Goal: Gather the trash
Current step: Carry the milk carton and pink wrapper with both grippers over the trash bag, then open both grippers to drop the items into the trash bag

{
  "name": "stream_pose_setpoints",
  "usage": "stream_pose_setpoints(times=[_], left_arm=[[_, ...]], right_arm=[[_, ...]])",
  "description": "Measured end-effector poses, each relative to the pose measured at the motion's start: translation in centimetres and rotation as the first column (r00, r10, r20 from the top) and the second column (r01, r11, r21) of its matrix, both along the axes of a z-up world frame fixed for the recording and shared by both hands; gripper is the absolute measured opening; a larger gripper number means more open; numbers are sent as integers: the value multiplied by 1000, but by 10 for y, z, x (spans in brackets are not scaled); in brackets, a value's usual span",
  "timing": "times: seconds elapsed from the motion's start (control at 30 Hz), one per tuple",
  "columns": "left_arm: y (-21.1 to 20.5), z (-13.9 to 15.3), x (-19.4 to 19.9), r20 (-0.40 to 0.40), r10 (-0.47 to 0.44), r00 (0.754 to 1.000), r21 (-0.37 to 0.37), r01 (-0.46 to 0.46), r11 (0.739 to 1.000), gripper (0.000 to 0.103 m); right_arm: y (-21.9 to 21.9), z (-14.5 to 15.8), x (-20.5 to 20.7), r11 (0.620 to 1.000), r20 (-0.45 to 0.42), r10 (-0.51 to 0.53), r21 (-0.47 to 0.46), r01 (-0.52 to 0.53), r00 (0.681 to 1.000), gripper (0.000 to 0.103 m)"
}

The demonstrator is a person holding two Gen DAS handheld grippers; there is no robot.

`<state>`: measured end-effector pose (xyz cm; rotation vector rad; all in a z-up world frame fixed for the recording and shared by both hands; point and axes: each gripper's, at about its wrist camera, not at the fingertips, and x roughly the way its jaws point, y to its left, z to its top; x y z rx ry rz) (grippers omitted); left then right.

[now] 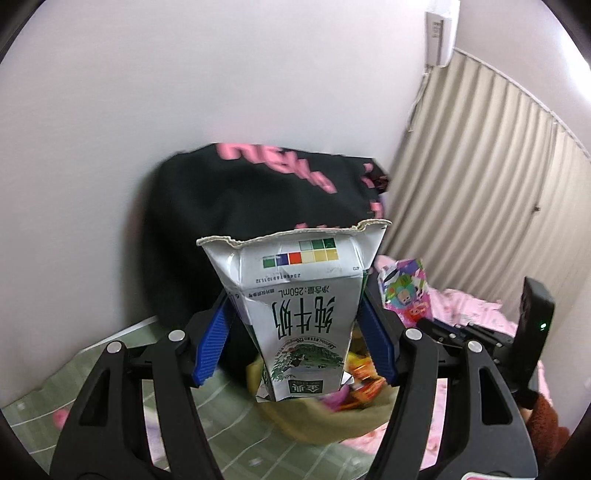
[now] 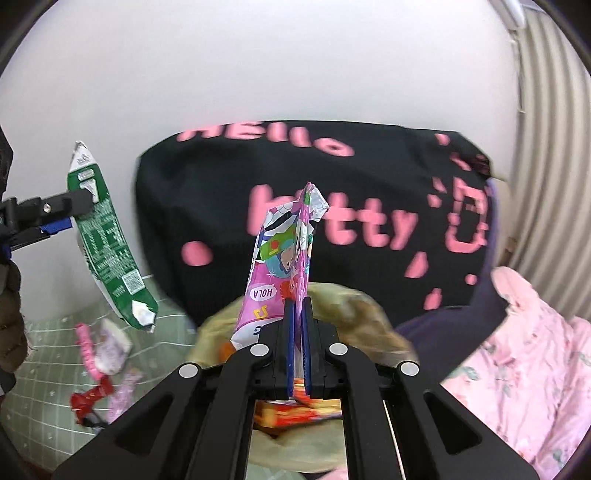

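A white wall backs the scene, with ribbed beige curtains (image 1: 491, 177) to the right and an air conditioner (image 1: 439, 35) high in the corner. Below lies a bed with a green checked sheet (image 2: 48, 380) and a pink flowered quilt (image 2: 524, 376). A black cushion (image 2: 369, 206) with pink "Hello Kitty" lettering leans against the wall.

The left tool (image 1: 293, 321) is clenched on a milk carton (image 1: 303, 317): its blue pads press both sides of the flattened white-and-green box, which is lifted clear of the bed, printing upside down, torn edge uppermost. In the right wrist view the same carton (image 2: 107, 240) hangs tilted at the left, above the sheet.

The right tool (image 2: 298, 343) is clamped nearly closed on a pink cartoon wrapper (image 2: 280, 258), which stands up between its blue pads in front of the cushion.

Just under both tools sits a yellowish-green bag (image 2: 354, 314) with orange and red wrappers (image 2: 295, 410) inside. On the sheet to the left lie loose scraps: a pink piece (image 2: 86, 345), a pale packet (image 2: 112, 349) and a red wrapper (image 2: 88, 397).
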<state>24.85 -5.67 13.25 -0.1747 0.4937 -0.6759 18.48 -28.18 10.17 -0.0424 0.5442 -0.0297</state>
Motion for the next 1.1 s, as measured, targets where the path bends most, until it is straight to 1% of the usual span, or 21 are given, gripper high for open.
stream_pose_setpoints(times=[0.07, 0.1, 0.17, 0.27, 0.3, 0.37, 0.43, 0.53, 0.7, 0.77, 0.87, 1.0, 1.1], left_arm=[[-21, 0, 3, 4, -43, 999, -6, 43, 999, 62], [-37, -4, 7, -7, -75, 997, 0, 75, 997, 62], [-55, -13, 11, -34, -112, 993, 7, 113, 994, 62], [-93, -42, 26, -100, -152, 983, 56, 158, 986, 62], [-101, -50, 29, -120, -157, 980, 74, 167, 983, 62], [-120, -72, 39, -161, -158, 974, 137, 181, 974, 62], [-137, -94, 47, -196, -148, 969, 210, 189, 959, 62], [-150, -119, 58, -235, -140, 962, 252, 200, 947, 62], [-164, -139, 65, -260, -144, 955, 287, 219, 933, 62], [-166, -140, 64, -266, -144, 953, 290, 222, 931, 62], [-166, -140, 69, -281, -142, 949, 270, 220, 937, 62], [-157, -137, 73, -311, -168, 935, 221, 243, 945, 62], [-140, -135, 76, -339, -199, 920, 167, 267, 949, 62]], right_arm=[[-16, 0, -5, 1000, -6, -30, -10, 30, 1000, 5], [-23, -1, -7, 999, -13, -39, -12, 39, 999, 5], [-32, -7, -7, 999, -35, -40, -19, 39, 999, 5], [-39, -19, -5, 999, -80, -27, -40, 24, 996, 5], [-41, -26, -2, 999, -102, -16, -40, 12, 995, 5], [-43, -37, 5, 999, -138, 0, -39, -5, 990, 5], [-44, -48, 14, 999, -170, 14, -32, -20, 985, 5], [-43, -64, 28, 998, -214, 41, -36, -50, 976, 5], [-45, -85, 48, 997, -261, 66, -28, -76, 963, 5], [-48, -89, 51, 997, -269, 69, -19, -77, 961, 5], [-51, -91, 54, 997, -275, 74, -14, -81, 959, 5], [-51, -92, 52, 997, -275, 77, -4, -82, 958, 5], [-51, -90, 49, 997, -263, 74, 6, -75, 962, 6]])
